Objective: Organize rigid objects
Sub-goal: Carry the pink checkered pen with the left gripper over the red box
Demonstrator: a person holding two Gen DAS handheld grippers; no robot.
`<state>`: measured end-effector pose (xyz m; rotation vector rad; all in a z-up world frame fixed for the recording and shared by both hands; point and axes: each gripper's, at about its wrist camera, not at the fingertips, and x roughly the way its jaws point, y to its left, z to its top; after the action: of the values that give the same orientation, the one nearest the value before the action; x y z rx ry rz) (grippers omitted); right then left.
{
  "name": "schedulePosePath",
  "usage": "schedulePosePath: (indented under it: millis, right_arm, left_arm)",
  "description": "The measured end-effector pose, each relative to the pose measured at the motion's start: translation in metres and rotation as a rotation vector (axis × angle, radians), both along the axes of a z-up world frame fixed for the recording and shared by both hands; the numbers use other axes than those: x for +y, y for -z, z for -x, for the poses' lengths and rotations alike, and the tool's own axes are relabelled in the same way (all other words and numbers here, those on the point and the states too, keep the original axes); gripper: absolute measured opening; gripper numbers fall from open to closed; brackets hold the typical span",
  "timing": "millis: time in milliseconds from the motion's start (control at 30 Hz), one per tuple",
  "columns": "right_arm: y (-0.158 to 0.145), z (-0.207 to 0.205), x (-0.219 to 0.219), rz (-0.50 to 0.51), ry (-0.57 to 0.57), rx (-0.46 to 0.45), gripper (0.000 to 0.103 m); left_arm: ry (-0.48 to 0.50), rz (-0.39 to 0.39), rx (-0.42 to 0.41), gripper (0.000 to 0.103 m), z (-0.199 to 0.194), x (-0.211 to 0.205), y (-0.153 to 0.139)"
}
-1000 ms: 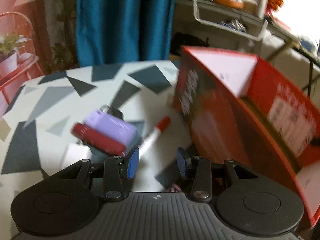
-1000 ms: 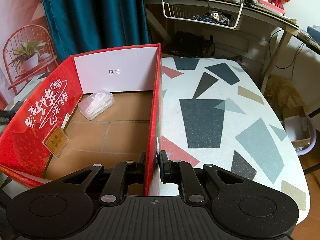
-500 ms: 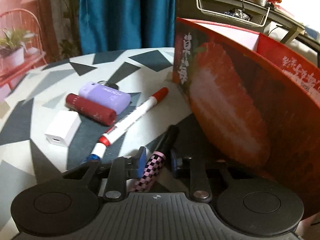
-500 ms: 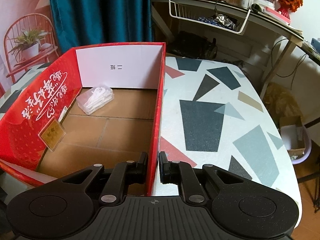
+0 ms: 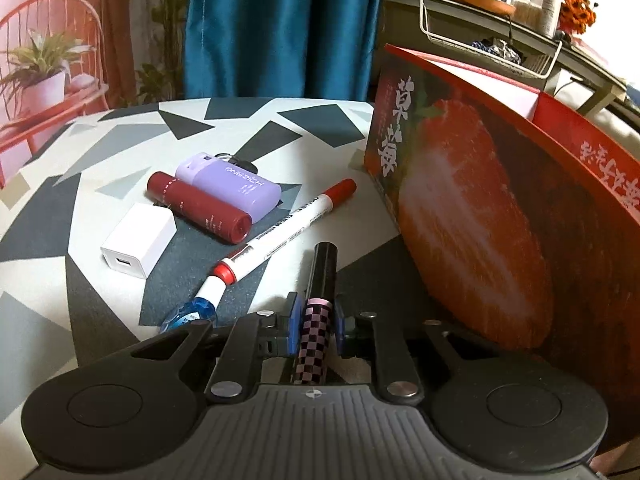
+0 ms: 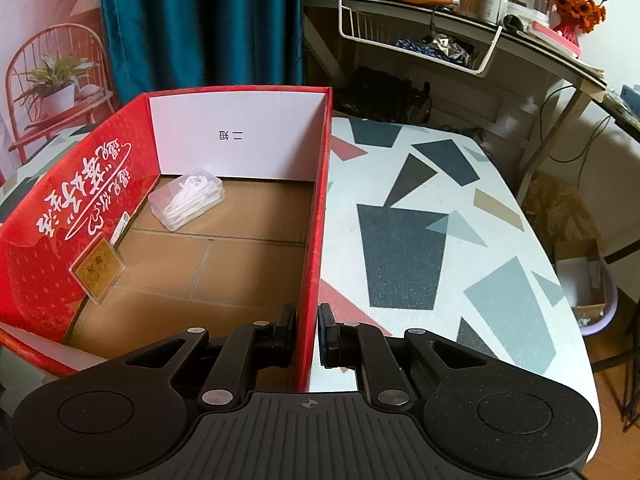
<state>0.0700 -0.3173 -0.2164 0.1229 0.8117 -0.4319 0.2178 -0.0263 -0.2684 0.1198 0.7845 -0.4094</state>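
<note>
My left gripper [image 5: 316, 322] is shut on a black pen with a pink checkered grip [image 5: 320, 296], low over the table. Beside it lie a red-capped white marker [image 5: 288, 232], a dark red tube [image 5: 200, 208], a lilac case [image 5: 232, 184], a white charger cube [image 5: 138, 236] and a small blue item [image 5: 192, 314]. The red strawberry box [image 5: 472, 216] stands to the right. My right gripper [image 6: 307, 328] is shut on the box's right wall [image 6: 316, 240]. Inside the box lie a clear plastic case [image 6: 186, 200] and a gold card [image 6: 98, 270].
The patterned table [image 6: 420, 240] extends right of the box to its edge. A blue curtain [image 5: 280, 28], a red chair with a plant [image 5: 44, 80] and a cluttered shelf with a wire basket [image 6: 420, 40] stand beyond the table.
My left gripper has moved down over the checkered pen and closed on it. The right gripper keeps its hold on the box wall.
</note>
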Motion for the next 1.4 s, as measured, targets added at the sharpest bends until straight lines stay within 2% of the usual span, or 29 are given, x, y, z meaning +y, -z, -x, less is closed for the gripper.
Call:
schedulePosePath:
  millis: [133,833,1100,1400]
  right_arm:
    - [0.000,0.000,0.000,-0.001,0.001,-0.001,0.011]
    - [-0.001,0.000,0.000,0.001,0.000,-0.001,0.011]
    - [0.000,0.000,0.000,0.001,-0.001,-0.001,0.011]
    - [0.000,0.000,0.000,0.002,-0.003,-0.001,0.011]
  left_arm:
    - [0.001,0.007,0.006,0.019,-0.001,0.001,0.000]
    - [0.005,-0.075,-0.006,0.020,0.003,-0.014,-0.003]
    - [-0.018,-0.026,0.018,0.017,-0.007,-0.006,-0.009]
    - [0.001,0.078,-0.051,0.017,-0.030,-0.004,-0.060]
